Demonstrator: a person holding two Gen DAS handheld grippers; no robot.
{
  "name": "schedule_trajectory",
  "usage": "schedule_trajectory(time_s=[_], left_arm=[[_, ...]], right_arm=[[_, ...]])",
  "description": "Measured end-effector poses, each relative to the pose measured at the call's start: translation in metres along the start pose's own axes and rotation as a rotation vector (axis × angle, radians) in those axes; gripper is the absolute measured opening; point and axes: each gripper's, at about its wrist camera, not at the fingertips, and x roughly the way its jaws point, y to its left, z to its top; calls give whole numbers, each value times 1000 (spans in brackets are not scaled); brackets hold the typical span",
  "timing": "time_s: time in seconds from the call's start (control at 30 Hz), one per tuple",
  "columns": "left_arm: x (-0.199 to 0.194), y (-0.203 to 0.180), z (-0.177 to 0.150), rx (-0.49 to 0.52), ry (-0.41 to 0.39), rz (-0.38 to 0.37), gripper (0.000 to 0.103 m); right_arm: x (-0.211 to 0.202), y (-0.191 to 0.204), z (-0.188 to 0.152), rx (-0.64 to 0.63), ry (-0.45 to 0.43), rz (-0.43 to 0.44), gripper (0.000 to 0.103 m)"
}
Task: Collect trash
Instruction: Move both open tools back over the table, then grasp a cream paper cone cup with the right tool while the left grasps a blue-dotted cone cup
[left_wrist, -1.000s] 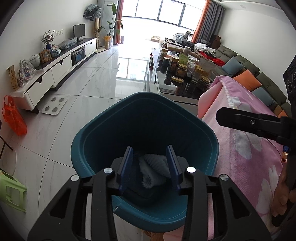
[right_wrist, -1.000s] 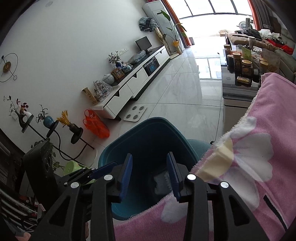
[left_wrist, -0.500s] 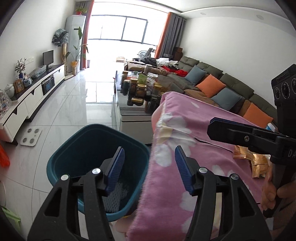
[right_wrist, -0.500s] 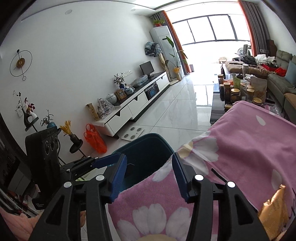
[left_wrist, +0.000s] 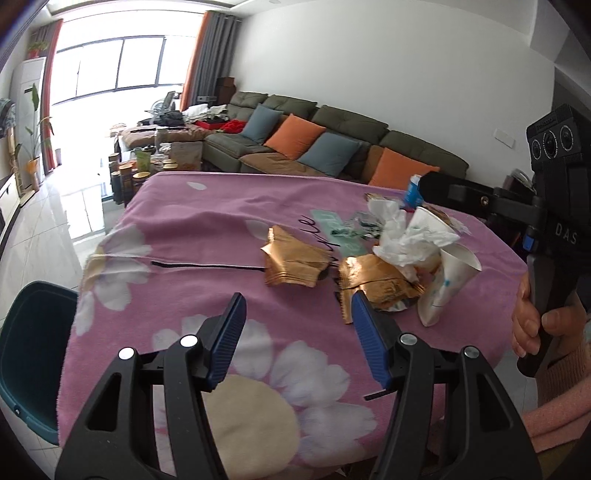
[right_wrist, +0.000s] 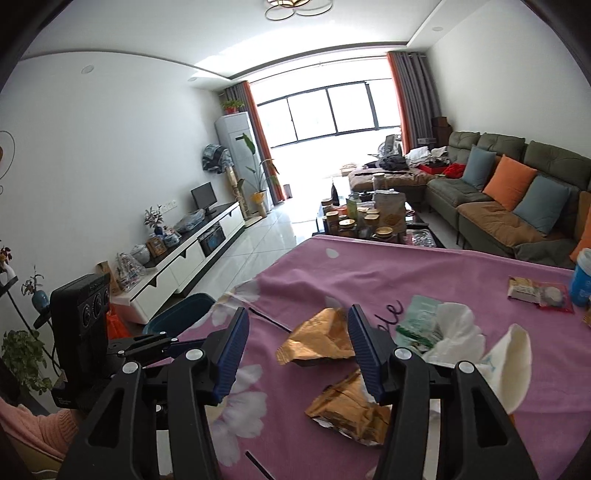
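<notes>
Trash lies on a table under a pink flowered cloth (left_wrist: 207, 236): two gold foil wrappers (left_wrist: 293, 260) (left_wrist: 376, 282), crumpled white tissue (left_wrist: 402, 236) and a crushed paper cup (left_wrist: 447, 280). My left gripper (left_wrist: 297, 325) is open and empty above the cloth, just short of the wrappers. My right gripper (right_wrist: 297, 345) is open and empty over the same wrappers (right_wrist: 321, 341) (right_wrist: 347, 410), with the tissue (right_wrist: 456, 332) and cup (right_wrist: 511, 365) to its right. The teal bin (left_wrist: 29, 350) stands on the floor at the table's left edge and also shows in the right wrist view (right_wrist: 177, 314).
A green packet (right_wrist: 419, 325), a snack packet (right_wrist: 537, 291) and a blue bottle (right_wrist: 581, 277) lie farther back on the cloth. A coffee table with several jars (right_wrist: 364, 218) stands beyond. A sofa (right_wrist: 517, 195) runs along the right wall, a TV cabinet (right_wrist: 192, 254) along the left.
Both grippers swung up and right from over the teal bin to the table top. The white tissue seen between the left fingers one second ago is gone. Both grippers opened wider.
</notes>
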Motion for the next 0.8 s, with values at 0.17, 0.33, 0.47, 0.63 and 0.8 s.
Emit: schedule_trajectory(time_s=[0.17,0.33,0.47,0.63,0.8], left_arm=[[26,-54,-5,87,39,-138,59],[46,-101,-10,174,64,-222,59],[65,-122,-8,199,89,-244,57],[92,-140,-7,217,131,-234,53],[111,-150,-8,218,166,-238,39]], right_arm=[[-34,-43,-10,80,-59,-127,56],[-42,-84,-22,162,-58,-223,56],[-37,-107,-36,225,-16,-244,56],[-25,-117,-47,255,20,-246,56],[-18,-126,-56,291,36,-234,55]])
